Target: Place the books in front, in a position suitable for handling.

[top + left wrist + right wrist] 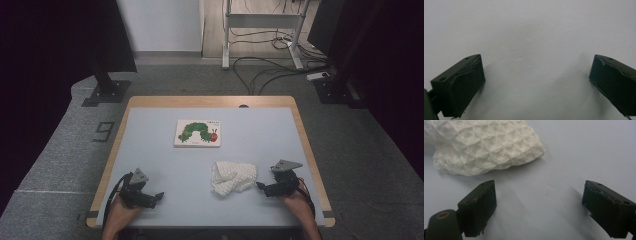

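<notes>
A pale blue tabletop [165,165] with a light wooden edge carries two things. A picture book [198,133] with a green caterpillar on its white cover lies flat just above the middle of the high view, well apart from both grippers. A crumpled white waffle-weave cloth [233,177] lies lower, to the right of the centre, near the front edge. Beyond the far edge of the tabletop the grey carpeted floor [60,145] holds black stand feet at the upper left and upper right, a metal frame at the top, and loose cables trailing across it. Nothing lies between the cloth and the right gripper.

The left gripper [159,196] sits at the lower left of the high view, held in a hand [120,215] that comes in from the bottom edge. In the left gripper view its jaws stand wide apart, released, with bare tabletop between them and nothing touching the pads.

The right gripper [260,186] sits at the lower right of the high view, held in the other hand [297,205], with its tips just beside the cloth's right edge. In the right gripper view the cloth [486,145] fills the upper left, ahead of the jaws and apart from them. These jaws too are spread, grasping nothing, with bare tabletop [574,157] between them.
</notes>
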### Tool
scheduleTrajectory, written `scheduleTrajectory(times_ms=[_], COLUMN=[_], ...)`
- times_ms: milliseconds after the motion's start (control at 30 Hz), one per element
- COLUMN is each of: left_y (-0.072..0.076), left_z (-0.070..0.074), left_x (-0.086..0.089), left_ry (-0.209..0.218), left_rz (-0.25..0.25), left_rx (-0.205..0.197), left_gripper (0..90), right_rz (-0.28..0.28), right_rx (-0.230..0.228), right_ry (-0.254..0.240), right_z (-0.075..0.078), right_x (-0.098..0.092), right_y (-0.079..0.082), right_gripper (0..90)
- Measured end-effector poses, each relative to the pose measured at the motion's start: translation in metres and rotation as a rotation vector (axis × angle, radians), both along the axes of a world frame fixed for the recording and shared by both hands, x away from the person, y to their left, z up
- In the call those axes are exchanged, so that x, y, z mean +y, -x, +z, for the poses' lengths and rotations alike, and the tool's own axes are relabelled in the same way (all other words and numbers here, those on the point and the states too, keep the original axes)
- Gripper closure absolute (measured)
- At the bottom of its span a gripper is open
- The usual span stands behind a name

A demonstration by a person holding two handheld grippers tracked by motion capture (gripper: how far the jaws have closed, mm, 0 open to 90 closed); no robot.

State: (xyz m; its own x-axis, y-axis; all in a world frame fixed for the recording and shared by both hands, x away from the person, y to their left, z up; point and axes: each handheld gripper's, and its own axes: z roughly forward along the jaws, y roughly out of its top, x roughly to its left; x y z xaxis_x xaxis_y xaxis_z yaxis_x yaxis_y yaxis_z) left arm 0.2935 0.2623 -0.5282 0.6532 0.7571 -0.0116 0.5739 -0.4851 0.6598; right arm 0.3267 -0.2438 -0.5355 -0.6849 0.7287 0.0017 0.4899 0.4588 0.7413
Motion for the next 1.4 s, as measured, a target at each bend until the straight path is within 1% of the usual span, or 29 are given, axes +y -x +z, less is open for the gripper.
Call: scheduleTrajectory(times_ms=[667,767,833,900,933,1067,1233,1267,1400], left_y=[0.0,0.0,0.0,0.0,0.0,0.0,0.0,0.0,0.0], left_z=[0.0,0.0,0.0,0.0,0.0,0.0,0.0,0.0,0.0], left_x=[0.0,0.0,0.0,0.0,0.0,0.0,0.0,0.0,0.0], left_ry=[-0.001,-0.002,-0.001,-0.001,-0.001,-0.001,-0.001,-0.001,-0.001], left_rz=[0.003,0.003,0.003,0.003,0.003,0.003,0.003,0.003,0.003], left_rx=[-0.003,-0.003,-0.002,-0.002,-0.002,-0.002,-0.002,-0.002,-0.003], left_gripper=[0.0,0.0,0.0,0.0,0.0,0.0,0.0,0.0,0.0], right_rz=[0.004,0.005,-0.004,-0.011,-0.013,-0.021,0.0,0.004,0.026], right_rx=[-0.005,-0.014,-0.013,-0.017,-0.014,-0.02,-0.031,-0.032,-0.025], right_ry=[0.002,0.006,0.006,-0.002,-0.009,0.0,-0.01,-0.006,-0.014], right_z=[0.001,0.001,0.001,0.002,0.003,0.009,0.026,0.027,0.037], right_x=[0.0,0.001,0.0,-0.001,-0.002,-0.007,-0.009,-0.009,-0.006], right_y=[0.001,0.001,0.002,0.002,0.003,0.005,0.01,0.011,0.013], right_gripper=[12.7,12.2,9.1,7.8,7.0,4.9,5.0,4.9,4.9])
